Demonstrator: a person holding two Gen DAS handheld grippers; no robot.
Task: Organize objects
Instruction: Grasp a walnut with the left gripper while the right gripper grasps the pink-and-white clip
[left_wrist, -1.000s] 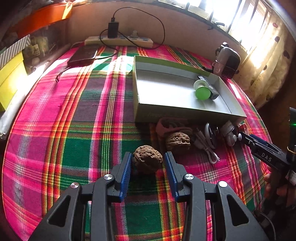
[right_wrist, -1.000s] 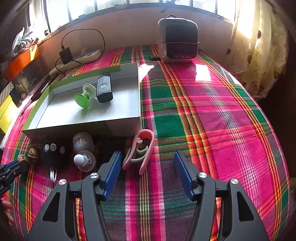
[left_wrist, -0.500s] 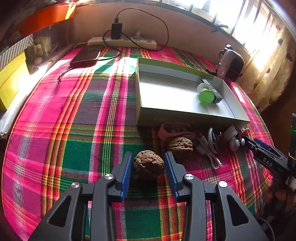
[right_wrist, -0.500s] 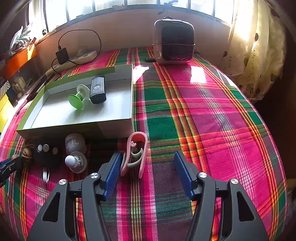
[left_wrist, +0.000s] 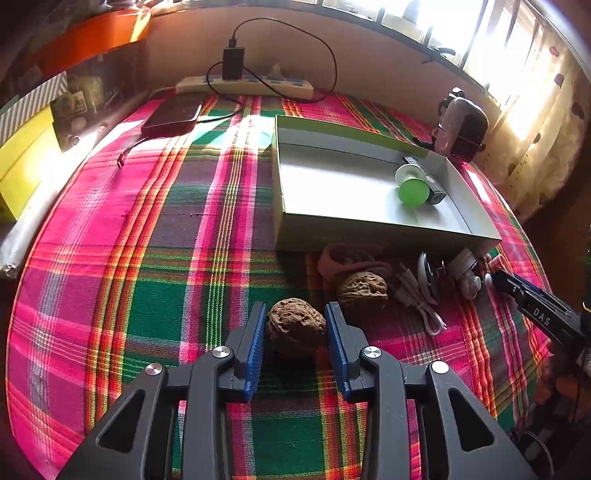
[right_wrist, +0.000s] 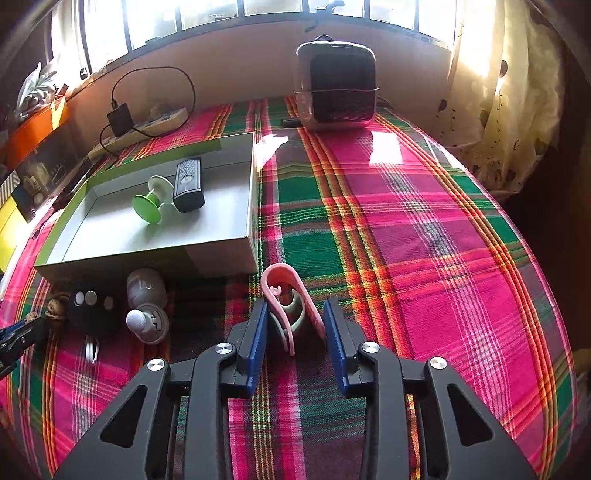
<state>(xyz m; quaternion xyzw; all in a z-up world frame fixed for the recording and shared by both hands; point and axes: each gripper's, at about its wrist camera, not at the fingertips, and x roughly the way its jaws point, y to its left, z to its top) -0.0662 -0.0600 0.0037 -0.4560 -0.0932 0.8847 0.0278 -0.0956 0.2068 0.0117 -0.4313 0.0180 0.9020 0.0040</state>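
My left gripper (left_wrist: 295, 332) is shut on a brown walnut (left_wrist: 296, 326), its blue pads touching both sides, low over the plaid cloth. A second walnut (left_wrist: 362, 287) lies just beyond it. My right gripper (right_wrist: 294, 328) has closed around a pink clip (right_wrist: 286, 301) and both pads touch it. The open grey box (left_wrist: 354, 184) holds a green-and-white suction cup (left_wrist: 413, 186) and a small black device (right_wrist: 188, 181); the box also shows in the right wrist view (right_wrist: 147, 254).
Along the box front lie a white cable (left_wrist: 421, 306), a black round item (right_wrist: 94, 308) and a grey knobbed piece (right_wrist: 146, 306). A power strip (left_wrist: 243, 85), a phone (left_wrist: 171, 116) and a small heater (right_wrist: 338, 86) stand at the back.
The left jaws have closed from loose around the walnut to touching it. The right gripper has shifted left so the pink clip is between its jaws, and the jaws have closed on it.
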